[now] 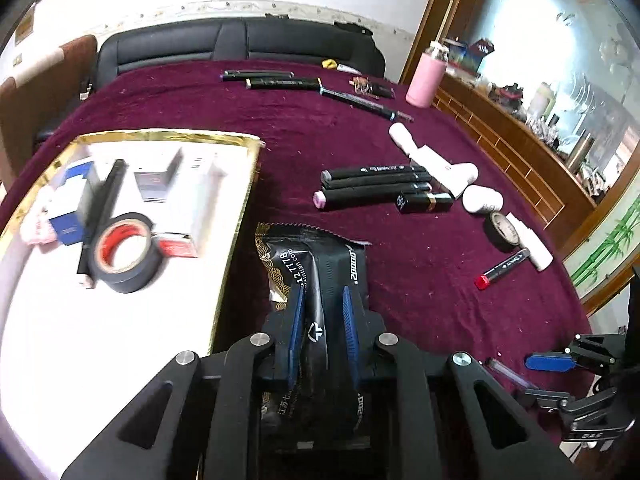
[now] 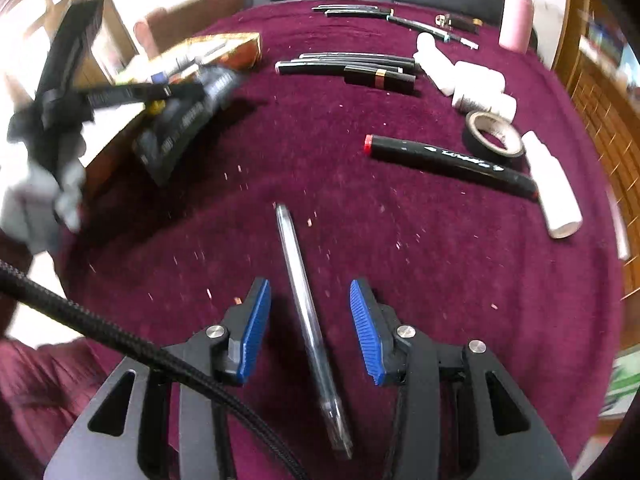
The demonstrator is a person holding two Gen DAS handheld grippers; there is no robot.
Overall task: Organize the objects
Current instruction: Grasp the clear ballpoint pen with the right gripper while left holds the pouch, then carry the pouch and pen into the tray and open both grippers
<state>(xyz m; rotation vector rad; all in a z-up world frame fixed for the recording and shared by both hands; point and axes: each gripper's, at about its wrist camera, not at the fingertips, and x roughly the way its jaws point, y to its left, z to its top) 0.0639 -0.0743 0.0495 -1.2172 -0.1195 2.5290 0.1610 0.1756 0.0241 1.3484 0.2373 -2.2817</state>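
Clamped between the blue pads of the left hand-held gripper (image 1: pixel 322 332) is a black foil sachet (image 1: pixel 316 268) with white print, pinched along its middle so the wrapper creases; it hangs just above the maroon cloth of the counter (image 1: pixel 420 272), right beside the gold-rimmed white tray (image 1: pixel 240 216). It looks light, limp and slick, so a hold across the middle suits it better than one at the serrated end.

Between the parted pads of the right hand-held gripper (image 2: pixel 311 328), which touch nothing, a clear ballpoint pen (image 2: pixel 308 312) lies lengthwise on the cloth. I judge it stiff, light and smooth enough to roll, so the barrel's middle is the place to pinch.

On the tray sit a roll of black tape (image 1: pixel 124 252) and small boxes, blurred. Further out lie black markers (image 1: pixel 376 184), a red-capped marker (image 2: pixel 452 164), white bottles (image 1: pixel 482 198) and a second tape roll (image 2: pixel 494 134). At the far edge stands a pink flask (image 1: pixel 426 76), with a black chair (image 1: pixel 240 48) behind and a wooden cabinet with glass (image 1: pixel 520 120) to the right.
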